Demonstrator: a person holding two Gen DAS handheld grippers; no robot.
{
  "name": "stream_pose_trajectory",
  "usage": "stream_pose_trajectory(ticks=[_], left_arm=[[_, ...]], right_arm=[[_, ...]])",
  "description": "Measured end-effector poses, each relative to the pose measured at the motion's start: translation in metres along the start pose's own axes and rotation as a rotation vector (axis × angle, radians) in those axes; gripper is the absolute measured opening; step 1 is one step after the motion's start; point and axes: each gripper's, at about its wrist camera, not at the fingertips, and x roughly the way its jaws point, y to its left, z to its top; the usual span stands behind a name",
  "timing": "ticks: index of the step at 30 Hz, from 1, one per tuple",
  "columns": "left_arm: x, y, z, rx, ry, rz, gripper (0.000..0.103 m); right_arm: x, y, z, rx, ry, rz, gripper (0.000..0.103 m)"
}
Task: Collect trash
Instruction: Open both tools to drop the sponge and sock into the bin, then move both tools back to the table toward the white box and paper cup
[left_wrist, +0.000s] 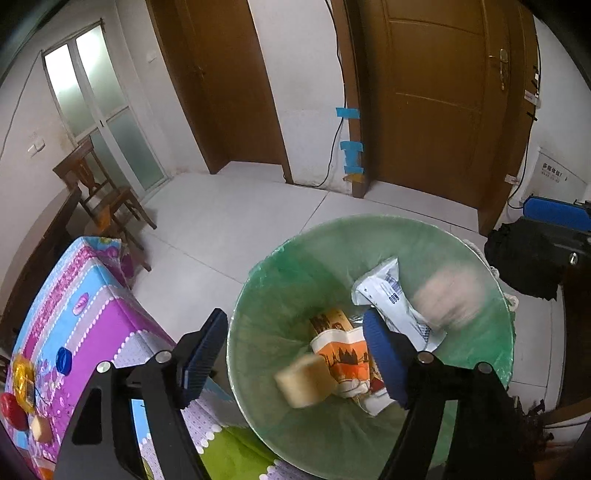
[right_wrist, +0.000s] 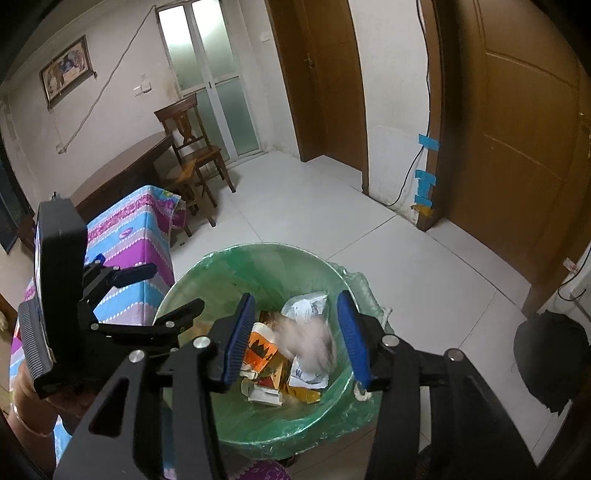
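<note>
A bin with a green liner stands on the floor beside the table. In it lie an orange-and-white carton and a white packet. My left gripper hangs open over the bin, and a blurred tan block is loose in the air below its fingers. My right gripper is also open above the bin. A blurred pinkish lump sits in the gap between its blue pads without touching them. That lump shows in the left wrist view too. The left gripper appears at the left of the right wrist view.
The table with a bright patterned cloth holds a blue cap, a red cap, a yellow wrapper and a tan block. A wooden chair stands behind it. A black bag lies on the floor at the right.
</note>
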Motion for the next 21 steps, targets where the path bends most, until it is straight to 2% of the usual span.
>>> stream_pose_trajectory(ticks=[14, 17, 21], left_arm=[[-0.001, 0.006, -0.009, -0.030, -0.006, 0.024, 0.075], [-0.005, 0.012, -0.017, -0.067, -0.014, 0.037, 0.075], [-0.016, 0.026, -0.039, -0.126, -0.046, 0.097, 0.075]], right_arm=[[0.004, -0.010, -0.007, 0.027, 0.033, -0.029, 0.045], [0.001, -0.006, -0.010, 0.020, 0.018, -0.031, 0.045], [-0.005, 0.003, -0.015, 0.014, -0.032, -0.019, 0.045]])
